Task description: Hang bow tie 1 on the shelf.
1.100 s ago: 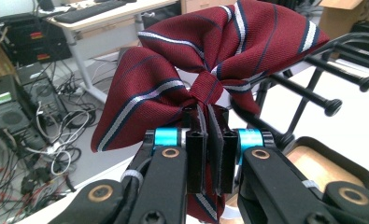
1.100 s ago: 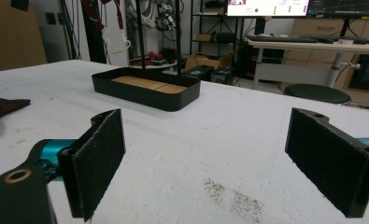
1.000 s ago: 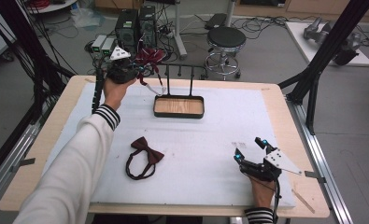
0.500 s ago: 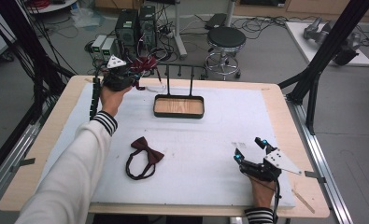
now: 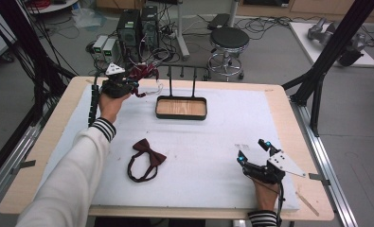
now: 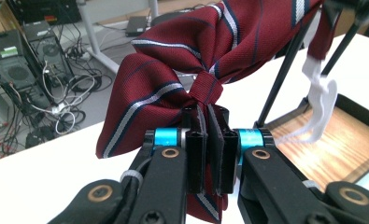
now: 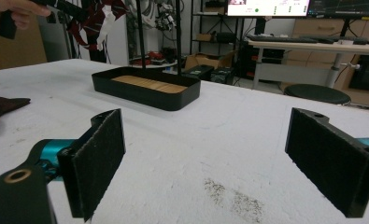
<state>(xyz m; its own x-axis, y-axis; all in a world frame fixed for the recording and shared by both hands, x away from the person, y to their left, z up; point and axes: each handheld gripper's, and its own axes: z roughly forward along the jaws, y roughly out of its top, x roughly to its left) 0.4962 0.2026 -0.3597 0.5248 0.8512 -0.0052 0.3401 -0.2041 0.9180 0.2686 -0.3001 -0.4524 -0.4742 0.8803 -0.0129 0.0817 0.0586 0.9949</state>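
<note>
My left gripper (image 6: 209, 140) pinched the striped bow tie (image 6: 191, 56) beside the rack (image 5: 181, 107); my right gripper (image 5: 254, 156) rested wide open.

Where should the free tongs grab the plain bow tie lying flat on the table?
Probably at the centre knot of the plain bow tie, coming straight down from above. It lies flat, its wings flare either side, and the strap loop trails toward the near edge.

Two bow ties: a striped bow tie (image 6: 205, 56) (clamped in a gripper (image 5: 132, 87)) and a plain bow tie (image 5: 146, 153) near the table's front edge; one tray (image 5: 181, 115); two grippers, the second (image 5: 253, 150) at the front right corner.
</note>
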